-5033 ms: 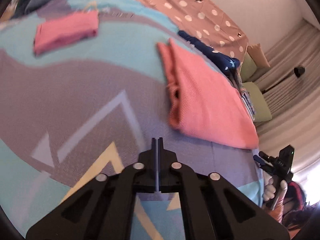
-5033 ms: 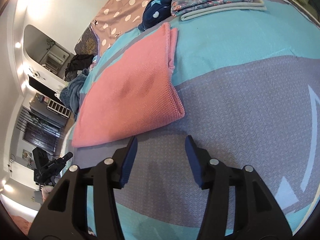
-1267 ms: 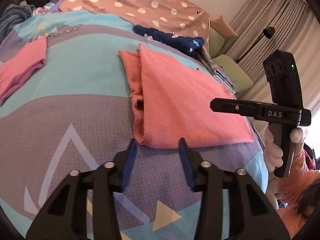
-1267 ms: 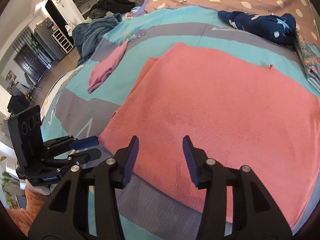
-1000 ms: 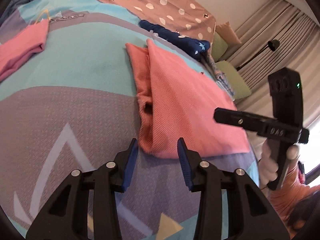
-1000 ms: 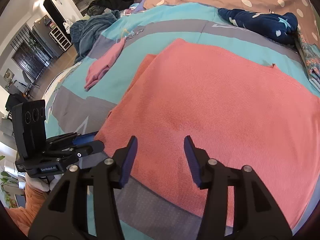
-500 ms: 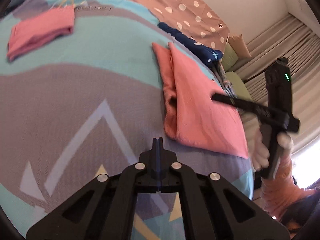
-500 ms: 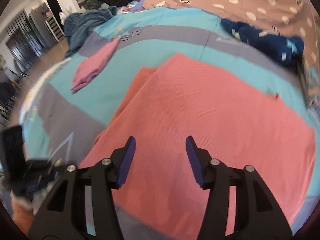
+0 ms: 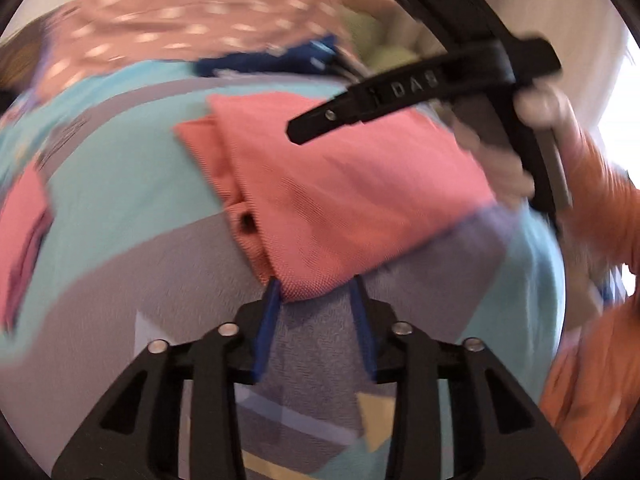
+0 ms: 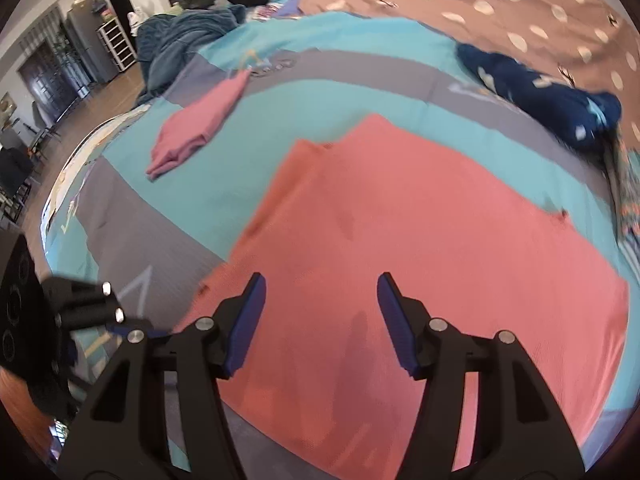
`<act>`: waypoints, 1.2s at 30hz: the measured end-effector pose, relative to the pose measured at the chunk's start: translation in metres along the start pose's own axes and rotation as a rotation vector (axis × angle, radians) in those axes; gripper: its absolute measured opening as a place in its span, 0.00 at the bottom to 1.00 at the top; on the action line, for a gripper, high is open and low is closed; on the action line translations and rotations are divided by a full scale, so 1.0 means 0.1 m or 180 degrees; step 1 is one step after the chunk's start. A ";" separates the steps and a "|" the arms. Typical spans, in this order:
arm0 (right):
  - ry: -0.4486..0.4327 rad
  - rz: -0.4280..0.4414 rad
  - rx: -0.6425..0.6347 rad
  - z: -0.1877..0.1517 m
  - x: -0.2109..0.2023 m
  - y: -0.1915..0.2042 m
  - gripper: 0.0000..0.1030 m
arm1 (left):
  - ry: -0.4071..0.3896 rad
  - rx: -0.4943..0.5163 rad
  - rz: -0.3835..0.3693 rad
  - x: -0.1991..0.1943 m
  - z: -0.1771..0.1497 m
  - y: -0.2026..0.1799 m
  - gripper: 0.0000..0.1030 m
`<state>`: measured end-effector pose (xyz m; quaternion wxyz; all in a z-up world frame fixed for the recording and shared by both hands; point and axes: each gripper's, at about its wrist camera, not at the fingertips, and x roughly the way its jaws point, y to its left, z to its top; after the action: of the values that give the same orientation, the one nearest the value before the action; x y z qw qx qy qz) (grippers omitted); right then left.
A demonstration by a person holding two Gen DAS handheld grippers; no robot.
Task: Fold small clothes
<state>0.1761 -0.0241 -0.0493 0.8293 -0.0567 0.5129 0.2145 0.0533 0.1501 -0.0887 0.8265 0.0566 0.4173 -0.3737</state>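
A salmon-pink garment [image 9: 332,184] lies partly folded on the bedspread; it also fills the middle of the right wrist view [image 10: 420,248]. My left gripper [image 9: 316,292] is open, its jaws on either side of the garment's near corner. My right gripper [image 10: 320,296] is open and hovers just above the garment; its body shows at the top right of the left wrist view [image 9: 424,84]. The left gripper's body shows at the lower left of the right wrist view [image 10: 76,312]. Both views are motion-blurred.
A folded pink piece [image 10: 196,128] lies further left on the teal and grey bedspread [image 10: 340,76]. A dark blue starred garment [image 10: 552,100] and a patterned stack [image 10: 628,200] lie to the right. A polka-dot blanket [image 10: 480,4] covers the far side.
My left gripper was shut half a second ago and is now open, moved forward to the garment's near corner. My right gripper stays open above the garment and has shifted slightly.
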 end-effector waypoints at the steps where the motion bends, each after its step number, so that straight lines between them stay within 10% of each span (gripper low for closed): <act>1: 0.0005 -0.0013 0.0031 -0.02 0.00 -0.04 0.57 | 0.0102 0.0157 0.0005 0.04 0.05 0.02 0.36; 7: 0.0024 -0.0053 0.0204 -0.10 -0.05 -0.24 0.57 | 0.0171 0.0532 -0.0345 0.10 0.27 0.10 0.36; 13: -0.0005 -0.0090 0.0246 -0.08 -0.09 -0.29 0.57 | 0.0268 0.0263 -0.0890 0.16 0.20 0.29 0.02; 19: 0.0022 -0.0128 -0.0008 0.11 0.03 -0.08 0.59 | 0.0288 0.0023 -0.0729 0.07 -0.03 0.42 0.06; 23: 0.0098 -0.0240 -0.0167 0.43 0.30 0.18 0.60 | 0.0255 0.0209 -0.0689 0.12 0.03 0.23 0.40; 35: 0.0446 -0.1088 -0.0190 1.00 1.11 0.48 0.59 | 0.0359 0.0173 -0.0804 0.21 0.13 0.21 0.30; 36: 0.0426 -0.1079 -0.0250 1.02 1.16 0.49 0.33 | 0.0378 0.0169 -0.0819 0.22 0.10 0.21 0.27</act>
<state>0.2847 0.0866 -0.0966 0.8147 -0.1888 0.5413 0.0873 0.0822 0.1488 -0.1026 0.7438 0.0465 0.4593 -0.4834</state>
